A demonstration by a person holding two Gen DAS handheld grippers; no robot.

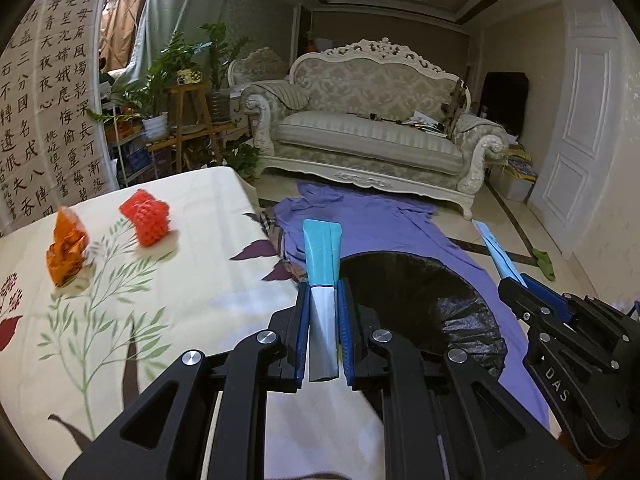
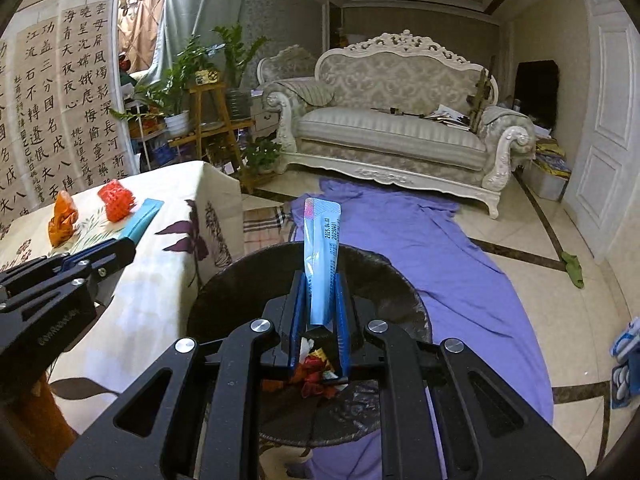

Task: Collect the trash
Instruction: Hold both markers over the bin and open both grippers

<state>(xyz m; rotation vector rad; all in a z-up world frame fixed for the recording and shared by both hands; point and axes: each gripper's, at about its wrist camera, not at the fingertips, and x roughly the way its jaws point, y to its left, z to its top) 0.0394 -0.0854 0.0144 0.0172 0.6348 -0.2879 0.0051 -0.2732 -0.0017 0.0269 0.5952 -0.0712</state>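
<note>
My left gripper (image 1: pixel 323 292) is shut on a teal and white packet (image 1: pixel 321 256), held over the table edge beside the bin. My right gripper (image 2: pixel 320 284) is shut on a light blue packet (image 2: pixel 321 240) and holds it above the black-lined trash bin (image 2: pixel 240 280), which has colourful wrappers (image 2: pixel 316 368) inside. The bin also shows in the left wrist view (image 1: pixel 420 300). On the floral tablecloth (image 1: pixel 180 300) lie a red foam net (image 1: pixel 147 216) and an orange crumpled wrapper (image 1: pixel 67 248); both also show in the right wrist view, the red net (image 2: pixel 116 198) and the orange wrapper (image 2: pixel 62 220).
A purple cloth (image 2: pixel 440 248) is spread on the floor under the bin. An ornate sofa (image 2: pixel 400 128) stands at the back, plants on a wooden stand (image 2: pixel 208 104) to its left. A green rag (image 2: pixel 574 268) lies on the floor at right.
</note>
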